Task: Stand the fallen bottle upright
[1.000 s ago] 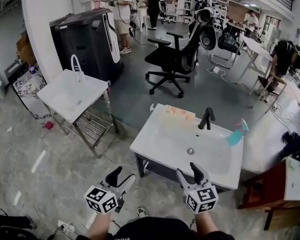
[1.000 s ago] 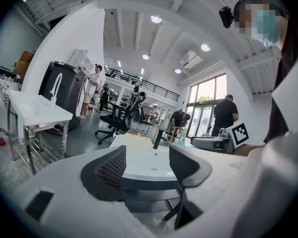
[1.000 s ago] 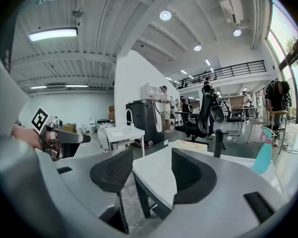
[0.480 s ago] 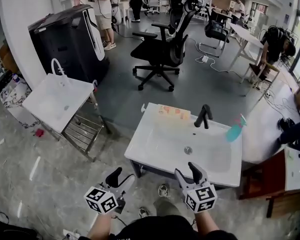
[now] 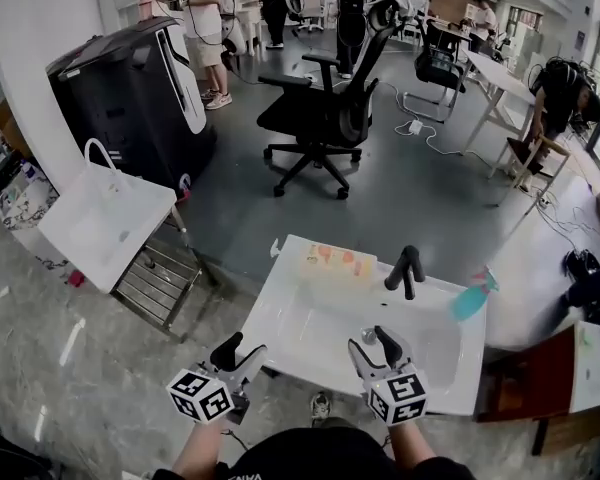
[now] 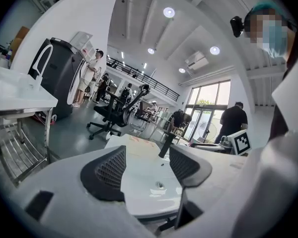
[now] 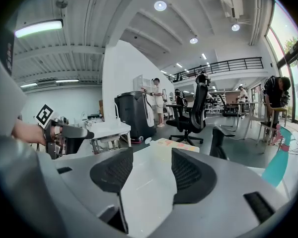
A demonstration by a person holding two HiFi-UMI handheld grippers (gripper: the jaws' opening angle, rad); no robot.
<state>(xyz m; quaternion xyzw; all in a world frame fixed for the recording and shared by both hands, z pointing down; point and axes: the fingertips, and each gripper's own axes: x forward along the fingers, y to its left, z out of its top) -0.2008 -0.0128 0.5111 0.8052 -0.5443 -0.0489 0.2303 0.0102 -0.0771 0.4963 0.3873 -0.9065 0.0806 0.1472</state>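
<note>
A teal spray bottle lies tilted on the right rim of the white sink basin, right of the black faucet. In the right gripper view the bottle shows at the far right edge. My left gripper hangs open by the basin's near left corner, with nothing between its jaws. Over the basin's near edge my right gripper is open and empty too, well short of the bottle.
A pale orange pad lies on the basin's far rim. A second white sink on a metal stand is at the left, a black office chair beyond, a brown table at the right. People stand far back.
Both grippers have come forward to the sink; the right one now hangs over the basin's near edge and the left one is beside its corner. The bottle has not moved.
</note>
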